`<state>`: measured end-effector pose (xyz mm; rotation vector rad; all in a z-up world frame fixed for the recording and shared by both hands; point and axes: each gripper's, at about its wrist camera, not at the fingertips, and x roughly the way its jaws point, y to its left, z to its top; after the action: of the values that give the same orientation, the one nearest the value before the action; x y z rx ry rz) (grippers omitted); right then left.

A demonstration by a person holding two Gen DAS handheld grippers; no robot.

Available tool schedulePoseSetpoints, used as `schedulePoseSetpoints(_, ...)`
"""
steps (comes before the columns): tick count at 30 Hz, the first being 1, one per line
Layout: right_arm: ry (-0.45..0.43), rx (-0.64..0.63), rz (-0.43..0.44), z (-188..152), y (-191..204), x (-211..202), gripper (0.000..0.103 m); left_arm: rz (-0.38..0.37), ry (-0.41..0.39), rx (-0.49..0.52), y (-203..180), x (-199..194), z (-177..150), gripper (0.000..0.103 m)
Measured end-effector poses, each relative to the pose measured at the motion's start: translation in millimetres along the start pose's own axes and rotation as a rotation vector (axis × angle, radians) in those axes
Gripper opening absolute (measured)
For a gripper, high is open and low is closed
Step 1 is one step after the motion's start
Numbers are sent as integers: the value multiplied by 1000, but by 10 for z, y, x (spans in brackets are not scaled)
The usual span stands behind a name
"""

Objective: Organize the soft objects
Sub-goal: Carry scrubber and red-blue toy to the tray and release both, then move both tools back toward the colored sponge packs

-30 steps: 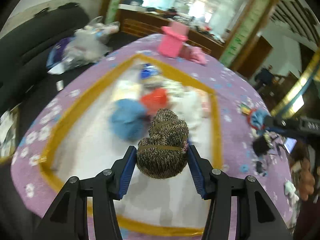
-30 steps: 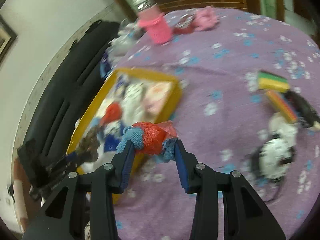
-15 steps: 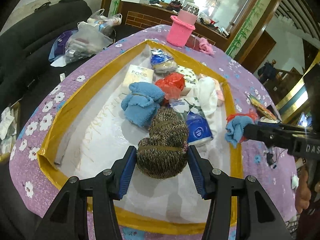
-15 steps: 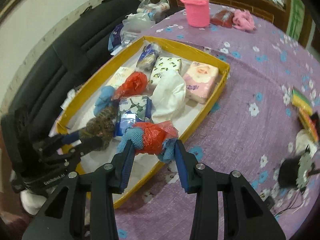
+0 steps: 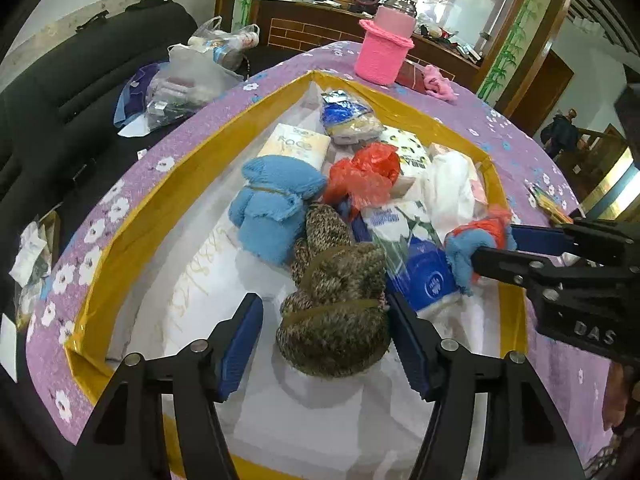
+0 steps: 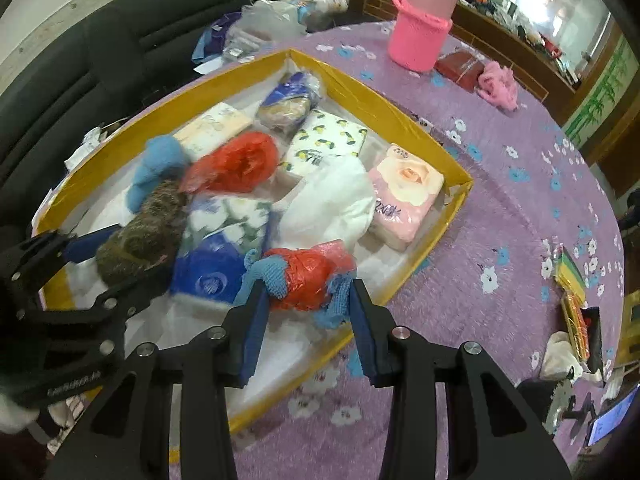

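Observation:
A brown knitted bundle (image 5: 336,320) lies on the white liner of the yellow-rimmed tray (image 5: 132,220), against a blue tissue pack (image 5: 420,268). My left gripper (image 5: 324,336) straddles it with its jaws opening; the left pad stands clear of the wool. The right wrist view shows this gripper (image 6: 128,256) at the tray's near left. My right gripper (image 6: 308,286) is shut on a red plastic bag wrapped with blue knit (image 6: 304,276), held just above the tray's near end. It enters the left wrist view (image 5: 496,240) from the right.
The tray (image 6: 400,112) also holds a blue knitted bundle (image 5: 276,208), a red bag (image 5: 364,176), a white cloth (image 5: 452,188) and several tissue packs. A pink knitted pot (image 6: 420,36) and pink cloth (image 6: 498,84) sit beyond it. Coloured sponges (image 6: 572,276) lie right. A black sofa (image 5: 60,80) runs along the left.
Both grippers came in lower over the tray. The left gripper's jaws widened and let the brown bundle rest on the liner. The right gripper brought its red-and-blue bundle over the tray.

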<state>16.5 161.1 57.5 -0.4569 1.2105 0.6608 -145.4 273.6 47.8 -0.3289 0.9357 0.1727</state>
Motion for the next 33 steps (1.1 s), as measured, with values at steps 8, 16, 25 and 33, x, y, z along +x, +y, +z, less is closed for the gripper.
schedulePoseSetpoints(8, -6, 73, 43, 137, -178, 145, 47, -20, -44, -29, 77, -19, 52, 67)
schedulePoseSetpoints(16, -102, 160, 149, 21, -314, -166, 57, -102, -168, -75, 125, -392, -20, 89)
schedulePoseSetpoints(25, -203, 231, 199, -217, -463, -484, 57, 63, -208, 42, -180, -571, -137, 89)
schedulePoseSetpoints(33, -230, 301, 146, -593, -892, -649, 57, 122, -210, 143, -535, -612, -186, 89)
